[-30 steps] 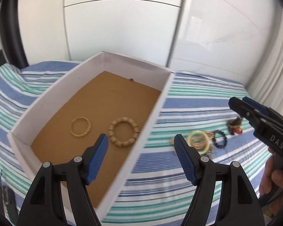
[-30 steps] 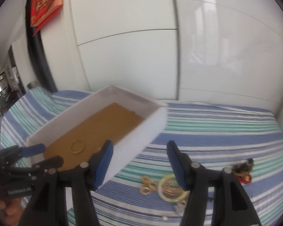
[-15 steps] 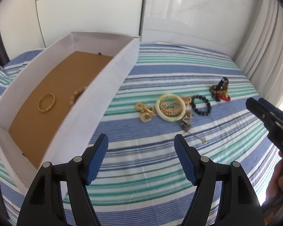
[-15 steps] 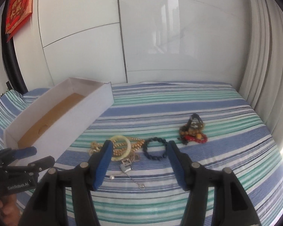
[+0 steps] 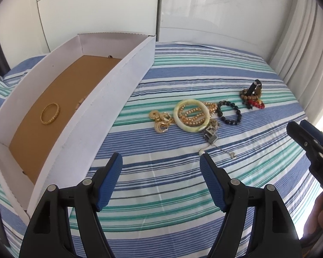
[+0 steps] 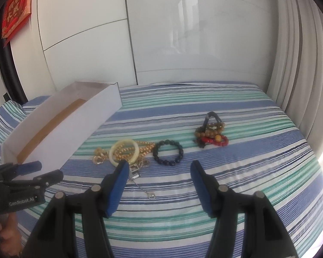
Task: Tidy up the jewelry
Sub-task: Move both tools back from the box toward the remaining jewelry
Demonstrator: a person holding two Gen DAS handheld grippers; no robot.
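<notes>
A white box (image 5: 118, 90) with a brown floor lies on the striped bed and holds a gold bangle (image 5: 50, 113); a beaded bracelet behind its wall is mostly hidden. Loose jewelry lies right of the box: a pale jade bangle (image 5: 191, 115) over gold beads, gold rings (image 5: 160, 121), a black bead bracelet (image 5: 229, 112), and a brown and red bead pile (image 5: 252, 97). My left gripper (image 5: 161, 164) hovers short of the pile, its jaws opening, with nothing between them. My right gripper (image 6: 158, 167) is open and empty, just short of the black bracelet (image 6: 168, 152) and jade bangle (image 6: 124, 151).
White wardrobe doors (image 6: 161, 32) stand behind the bed and a white curtain (image 6: 299, 49) hangs at the right. A thin chain with a small charm (image 5: 220, 148) trails from the pile toward me. A hand (image 6: 2, 230) holds the left gripper.
Both grippers have swung right from the box toward the loose jewelry and come lower. The jewelry pile now sits ahead of both. Nothing was taken hold of.
</notes>
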